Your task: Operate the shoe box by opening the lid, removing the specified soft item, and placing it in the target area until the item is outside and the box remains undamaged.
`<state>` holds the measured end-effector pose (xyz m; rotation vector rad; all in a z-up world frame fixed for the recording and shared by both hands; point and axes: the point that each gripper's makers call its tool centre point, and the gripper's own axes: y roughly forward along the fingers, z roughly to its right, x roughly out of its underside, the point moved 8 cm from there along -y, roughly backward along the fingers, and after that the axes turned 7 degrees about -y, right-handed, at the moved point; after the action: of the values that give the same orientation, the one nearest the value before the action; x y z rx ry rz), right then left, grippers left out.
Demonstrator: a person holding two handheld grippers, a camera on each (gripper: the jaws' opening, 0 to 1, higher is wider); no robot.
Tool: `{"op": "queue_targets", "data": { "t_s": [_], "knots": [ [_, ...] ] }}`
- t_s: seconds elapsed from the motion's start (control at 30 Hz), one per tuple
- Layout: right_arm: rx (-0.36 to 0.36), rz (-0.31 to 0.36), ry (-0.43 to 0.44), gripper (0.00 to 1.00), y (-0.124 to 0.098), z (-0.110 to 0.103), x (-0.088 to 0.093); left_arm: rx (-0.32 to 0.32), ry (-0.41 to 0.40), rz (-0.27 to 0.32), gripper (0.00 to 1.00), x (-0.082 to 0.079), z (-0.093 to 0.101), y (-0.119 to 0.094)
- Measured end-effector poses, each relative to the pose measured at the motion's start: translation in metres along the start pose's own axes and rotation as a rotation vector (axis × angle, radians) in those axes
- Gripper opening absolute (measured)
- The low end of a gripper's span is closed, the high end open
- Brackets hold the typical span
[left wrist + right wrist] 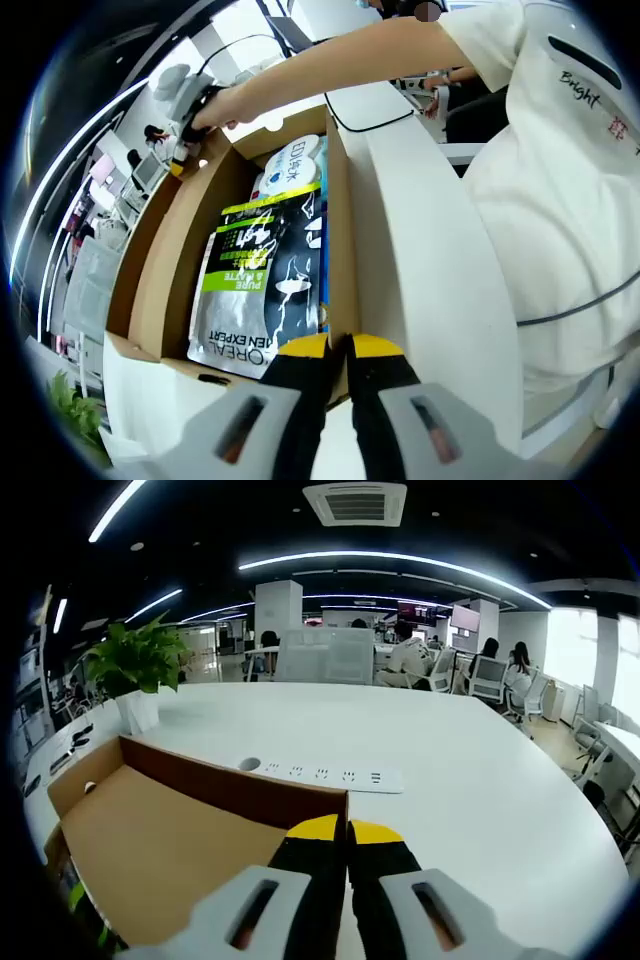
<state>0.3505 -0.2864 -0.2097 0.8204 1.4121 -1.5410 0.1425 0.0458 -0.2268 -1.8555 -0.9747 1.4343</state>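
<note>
In the left gripper view, the left tool (338, 348) is seen clenched on the edge of the shoe box (180, 240), its yellow-tipped jaws pressed together over the upright cardboard wall at the near corner. Just beyond the jaws, the open box interior is seen, with a black and green sachet (245, 290) printed "PURE & MATTE" lying flat on top of the contents. Past it, toward the far end of the box, a white and blue pouch (293, 162) is tucked in, partly under the sachet. The white worktop (420, 250) runs alongside the box on the right of the view. At the far end of the box, the right tool (190, 105) is seen held in a hand (225, 105) at the far rim, with the person's arm and white shirt crossing the upper right. In the right gripper view, the right tool (346, 832) is seen closed on the top edge of a brown cardboard lid (160, 845), jaws pinched together over it. Beyond the flap, a white power strip (325, 775) lies on the worktop (470, 780). Farther off, a potted plant (135, 665) stands near the worktop's left edge, and office chairs and seated people are noted in the background.
</note>
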Motion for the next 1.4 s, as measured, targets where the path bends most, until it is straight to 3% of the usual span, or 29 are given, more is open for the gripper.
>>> {"op": "queue_targets", "data": {
  "t_s": [0.17,0.6,0.77,1.0,1.2,1.3,1.4],
  "knots": [
    [0.001,0.031,-0.011,0.0,0.0,-0.002,0.003,0.0,0.0,0.0,0.05,0.0,0.0,0.0],
    [-0.001,0.02,-0.02,0.01,0.004,-0.001,0.009,-0.001,-0.001,0.0,0.06,0.0,0.0,0.0],
    [0.01,0.045,-0.124,0.03,0.001,-0.005,0.01,0.0,-0.001,0.0,0.06,0.0,0.001,0.0],
    [-0.012,0.049,-0.123,0.05,0.002,-0.005,0.014,0.001,0.0,0.001,0.06,0.0,0.001,0.0],
    [-0.008,0.109,-0.195,0.12,-0.002,-0.012,0.009,0.001,0.003,0.007,0.06,0.0,0.001,0.0],
    [0.002,0.137,-0.162,0.14,-0.005,-0.009,0.005,0.003,0.003,0.008,0.06,0.0,0.0,0.0],
    [0.049,0.191,-0.134,0.22,-0.009,0.001,-0.003,0.013,-0.017,0.002,0.06,-0.001,-0.001,0.0]
  ]
}}
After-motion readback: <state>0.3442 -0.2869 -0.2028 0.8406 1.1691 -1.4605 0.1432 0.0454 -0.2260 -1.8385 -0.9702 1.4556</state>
